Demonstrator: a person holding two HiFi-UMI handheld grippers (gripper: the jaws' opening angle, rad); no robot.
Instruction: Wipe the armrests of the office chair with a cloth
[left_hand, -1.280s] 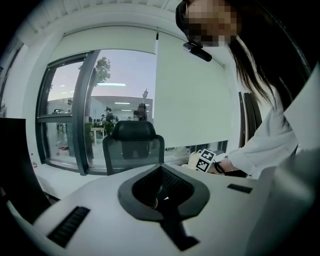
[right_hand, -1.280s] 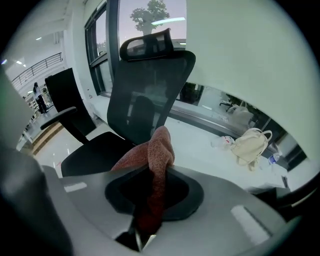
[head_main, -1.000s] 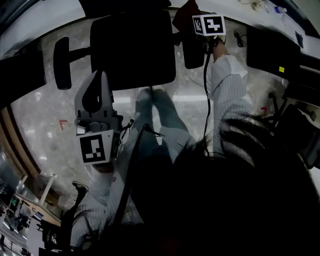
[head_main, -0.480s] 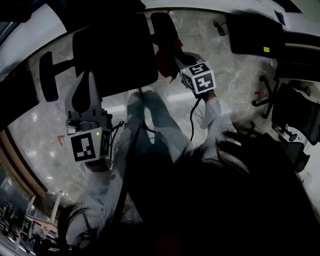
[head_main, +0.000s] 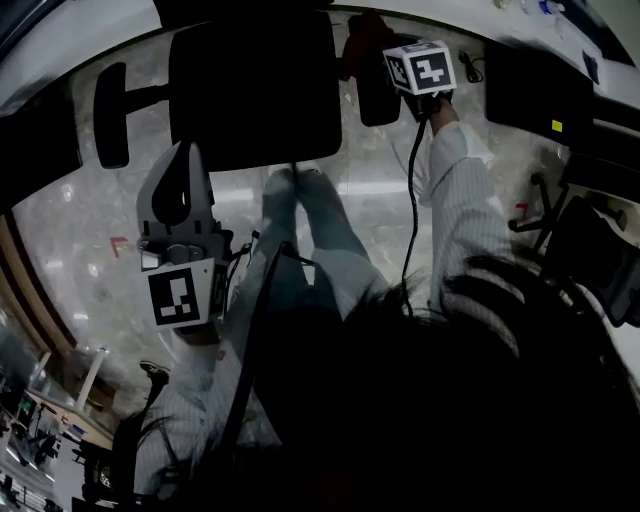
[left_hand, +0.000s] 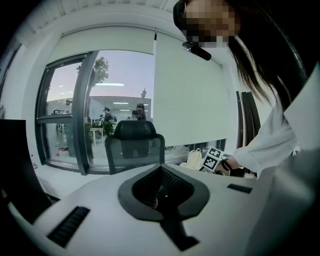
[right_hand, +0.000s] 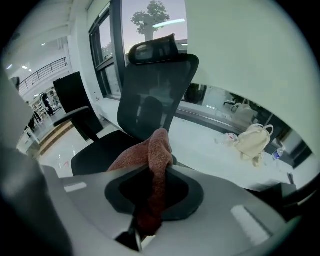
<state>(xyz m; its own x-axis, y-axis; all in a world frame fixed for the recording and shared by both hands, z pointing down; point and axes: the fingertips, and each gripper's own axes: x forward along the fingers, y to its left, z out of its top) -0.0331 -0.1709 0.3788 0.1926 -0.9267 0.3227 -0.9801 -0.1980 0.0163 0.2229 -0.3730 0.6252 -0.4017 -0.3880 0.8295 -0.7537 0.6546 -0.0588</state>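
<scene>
One reddish cloth (right_hand: 159, 150) is clamped firmly in my right tool (right_hand: 152, 192), its loose end bunched up out of the jaws. In the head view the cloth (head_main: 358, 45) sits at the upper centre-right of the frame, at the far end of the chair's right armrest (head_main: 378, 100); I cannot tell whether it presses on the pad or only hovers over it. The second armrest (head_main: 110, 115) lies at the upper left, across the black seat (head_main: 255, 90).

My left tool (head_main: 186, 160) is closed on nothing and points at the chair from the lower left, above the pale floor (head_main: 80, 230).

To do this pass well, I judge the cloth should go down flat on the pad and be drawn along its whole length in one steady stroke, then round the edges. The bunched fold may skip over the surface. The chair may swivel, so the idle tool could brace the seat.
</scene>
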